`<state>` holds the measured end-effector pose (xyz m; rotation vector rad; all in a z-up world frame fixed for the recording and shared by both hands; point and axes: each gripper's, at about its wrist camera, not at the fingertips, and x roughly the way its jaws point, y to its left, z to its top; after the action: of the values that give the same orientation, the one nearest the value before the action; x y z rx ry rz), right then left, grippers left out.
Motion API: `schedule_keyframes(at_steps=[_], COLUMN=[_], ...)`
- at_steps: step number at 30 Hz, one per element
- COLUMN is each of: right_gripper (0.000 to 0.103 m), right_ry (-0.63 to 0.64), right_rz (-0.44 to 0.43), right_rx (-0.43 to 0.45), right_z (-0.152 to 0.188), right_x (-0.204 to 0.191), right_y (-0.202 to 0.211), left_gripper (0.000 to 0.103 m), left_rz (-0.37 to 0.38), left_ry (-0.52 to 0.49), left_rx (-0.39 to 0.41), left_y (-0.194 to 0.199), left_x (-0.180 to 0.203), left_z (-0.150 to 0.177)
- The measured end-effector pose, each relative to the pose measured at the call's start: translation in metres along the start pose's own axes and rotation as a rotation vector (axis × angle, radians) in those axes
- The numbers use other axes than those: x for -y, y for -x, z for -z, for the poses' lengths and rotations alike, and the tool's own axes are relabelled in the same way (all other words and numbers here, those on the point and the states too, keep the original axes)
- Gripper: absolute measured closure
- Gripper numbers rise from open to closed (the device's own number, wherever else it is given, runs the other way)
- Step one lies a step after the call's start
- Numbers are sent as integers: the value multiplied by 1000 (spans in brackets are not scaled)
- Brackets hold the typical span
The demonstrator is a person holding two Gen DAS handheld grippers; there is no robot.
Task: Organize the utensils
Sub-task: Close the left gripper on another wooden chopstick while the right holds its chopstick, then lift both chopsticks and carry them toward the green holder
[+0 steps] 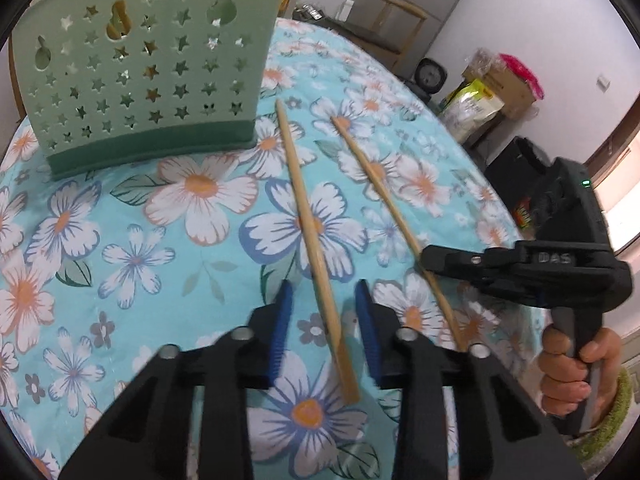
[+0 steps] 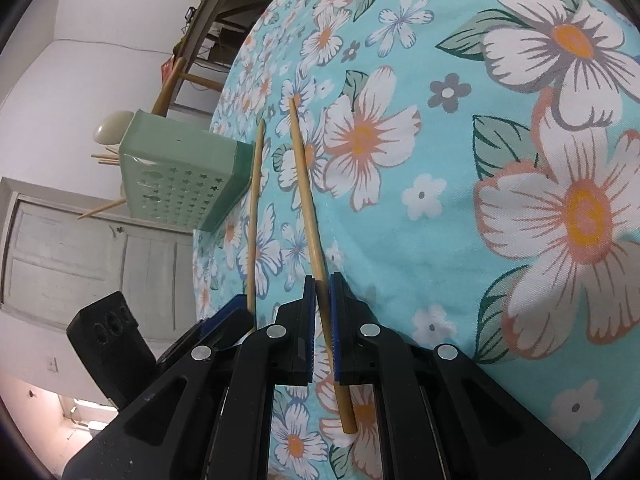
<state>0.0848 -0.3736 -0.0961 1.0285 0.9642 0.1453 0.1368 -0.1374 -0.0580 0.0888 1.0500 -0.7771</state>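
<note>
Left tongs point(image 1: 326, 300) gape astride one pale bamboo chopstick point(image 1: 308, 224), running straight ahead. Right tongs point(image 2: 322, 300) pinch its twin point(image 2: 306, 196). The sage-green star-perforated plastic holder point(image 1: 148, 68) stands ahead-left on the worktop point(image 1: 140, 208).

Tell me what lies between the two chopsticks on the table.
Only bare floral tablecloth separates the left chopstick from the right chopstick; the left wrist view shows it best.

Pale green utensil holder point(image 1: 140, 68) with star cut-outs and dark green base; tan wooden chopsticks point(image 1: 308, 216); turquoise counter cloth point(image 1: 120, 216), white-and-orange floral print.
</note>
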Motion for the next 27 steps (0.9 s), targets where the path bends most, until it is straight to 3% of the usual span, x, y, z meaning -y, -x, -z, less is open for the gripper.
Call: schedule_keyframes(at_steps=[3, 4, 17, 27], right_gripper=[98, 98, 98, 98], right_ry=[3, 5, 32, 60], right_rz=[2, 4, 19, 37], right_rx=[3, 4, -3, -18], right_z=[0, 1, -1, 1], right_x=[-2, -3, -11, -20], right_y=[-1, -2, -6, -11], left_gripper=[95, 96, 97, 97], left_rz=[-22, -24, -37, -92], left_ry=[15, 19, 78, 244], left_rx=[0, 0, -45, -44], left_y=[-2, -1, 41, 78], left_x=[-2, -4, -22, -58], left_z=[1, 2, 41, 82])
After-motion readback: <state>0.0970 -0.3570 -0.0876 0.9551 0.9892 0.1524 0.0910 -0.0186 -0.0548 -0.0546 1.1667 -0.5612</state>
